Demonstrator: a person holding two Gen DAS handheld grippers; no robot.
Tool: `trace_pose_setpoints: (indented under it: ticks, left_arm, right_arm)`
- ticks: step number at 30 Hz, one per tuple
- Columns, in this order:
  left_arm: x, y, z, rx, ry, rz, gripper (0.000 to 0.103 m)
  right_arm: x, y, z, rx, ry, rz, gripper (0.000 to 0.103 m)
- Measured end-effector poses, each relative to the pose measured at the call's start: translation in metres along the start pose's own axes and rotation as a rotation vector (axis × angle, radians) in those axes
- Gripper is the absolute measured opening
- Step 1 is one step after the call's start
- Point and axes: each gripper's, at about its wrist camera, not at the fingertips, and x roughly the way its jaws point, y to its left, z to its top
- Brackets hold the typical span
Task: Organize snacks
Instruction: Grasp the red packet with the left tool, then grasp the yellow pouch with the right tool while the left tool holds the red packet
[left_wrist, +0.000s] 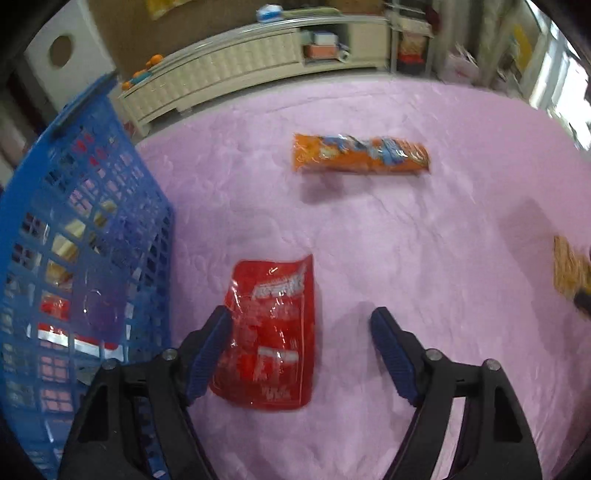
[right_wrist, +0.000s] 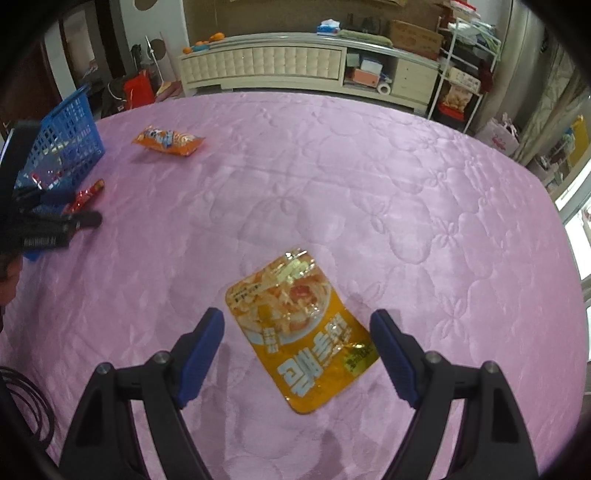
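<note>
While both tools hang tilted down over it, the surface under everything shows as a pink quilted cover (right_wrist: 369, 177) with a stitched flower pattern and a soft sheen; whether a bed or a worktop lies beneath cannot be told.

A blue plastic basket (left_wrist: 85, 236) with a lattice wall stands at the cover's left edge, shiny packets showing through its holes. Just beside it lies a flat, glossy red packet (left_wrist: 273, 332), crinkled and roughly rectangular. Farther toward the far edge lies a long orange packet (left_wrist: 360, 154) with blue print. A flat yellow pouch (right_wrist: 299, 332) with a food picture lies nearer the middle, well apart from both.

The left tool (left_wrist: 301, 325) stands partly open, gripping nothing; its left ribbed blue pad overlaps the red packet's edge, contact unclear. The right tool (right_wrist: 297, 328) stands wide, straddling the yellow pouch without pressing it.
</note>
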Motion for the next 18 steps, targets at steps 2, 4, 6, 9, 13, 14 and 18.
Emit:
trace_pose_setpoints:
  ticks: [2, 4, 6, 9, 13, 14, 18]
  left_arm:
    - [0.0, 0.005, 0.002, -0.046, -0.004, -0.016, 0.055]
    - [-0.001, 0.006, 0.003, -0.042, -0.002, -0.022, 0.047]
    - [-0.002, 0.006, 0.003, -0.019, -0.005, -0.018, 0.036]
    - [-0.004, 0.009, 0.002, -0.019, 0.001, -0.01, 0.027]
    - [-0.01, 0.002, -0.005, -0.01, 0.003, -0.015, 0.022]
    - [-0.011, 0.001, -0.006, -0.007, 0.003, -0.028, 0.022]
    - [-0.019, -0.01, -0.015, 0.008, 0.003, -0.081, 0.022]
  right_arm:
    - [-0.003, -0.001, -0.002, 0.004, -0.01, 0.003, 0.085]
    - [-0.004, -0.003, -0.003, 0.011, -0.011, 0.009, 0.085]
    - [-0.003, -0.005, -0.002, 0.014, -0.011, -0.001, 0.085]
    - [-0.004, -0.008, 0.001, 0.023, -0.021, -0.003, 0.085]
    - [-0.006, -0.012, 0.002, 0.03, -0.028, 0.033, 0.084]
    - [-0.007, -0.012, 0.003, 0.029, -0.028, 0.046, 0.084]
    - [-0.008, -0.011, 0.003, 0.008, -0.028, 0.065, 0.085]
